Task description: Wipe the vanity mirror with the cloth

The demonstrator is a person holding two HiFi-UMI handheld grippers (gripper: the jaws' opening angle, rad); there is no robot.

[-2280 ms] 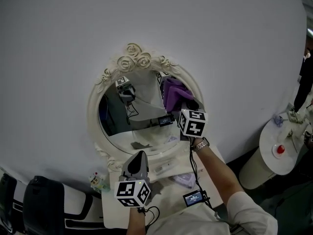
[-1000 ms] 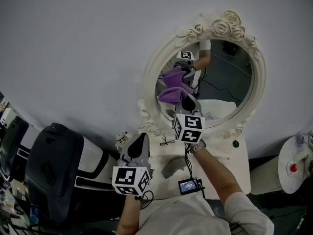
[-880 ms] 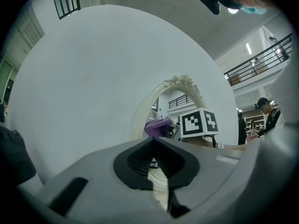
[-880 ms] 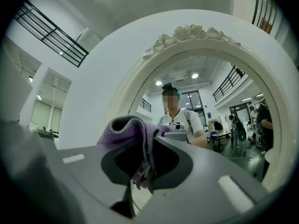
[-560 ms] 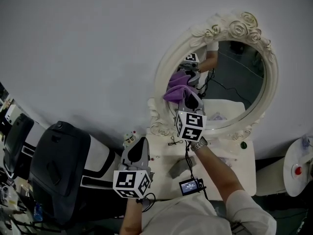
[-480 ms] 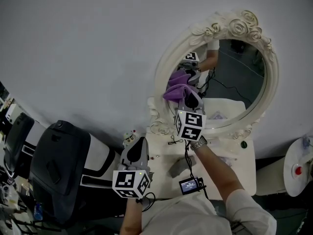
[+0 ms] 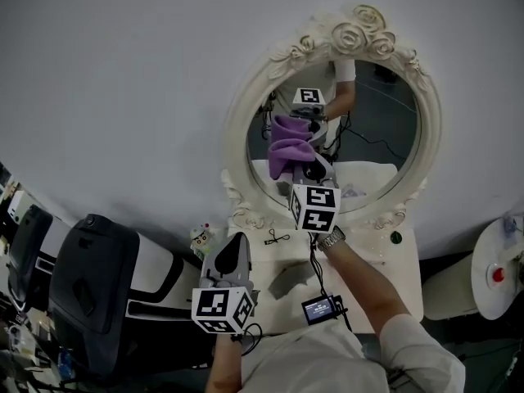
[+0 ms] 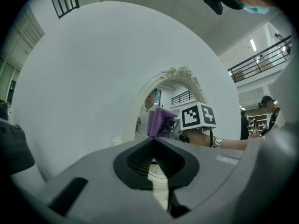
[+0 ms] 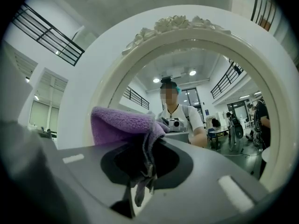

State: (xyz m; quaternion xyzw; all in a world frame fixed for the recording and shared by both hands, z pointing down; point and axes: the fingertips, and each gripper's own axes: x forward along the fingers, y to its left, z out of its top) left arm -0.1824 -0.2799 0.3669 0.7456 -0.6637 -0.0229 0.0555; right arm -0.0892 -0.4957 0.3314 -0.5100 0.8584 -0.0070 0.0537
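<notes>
Grey left gripper point(image 7: 234, 248), jaws pressed together on nothing, hangs over the left edge of the counter point(image 7: 385, 264); I hold the purple cloth point(image 7: 286, 148) pinched in the right gripper point(image 7: 311, 170) against the left side of the vanity mirror point(image 7: 385, 133), so I judge the remaining glass lies to that hand's right.

Head view from above, both gripper views toward shared mirror point(image 7: 391, 129)

We are counting one vanity mirror point(image 7: 385, 129), one purple cloth point(image 7: 288, 152), one white table point(image 7: 385, 260), one small figurine point(image 7: 201, 237), and two grippers: left gripper point(image 7: 235, 240), right gripper point(image 7: 309, 167).
</notes>
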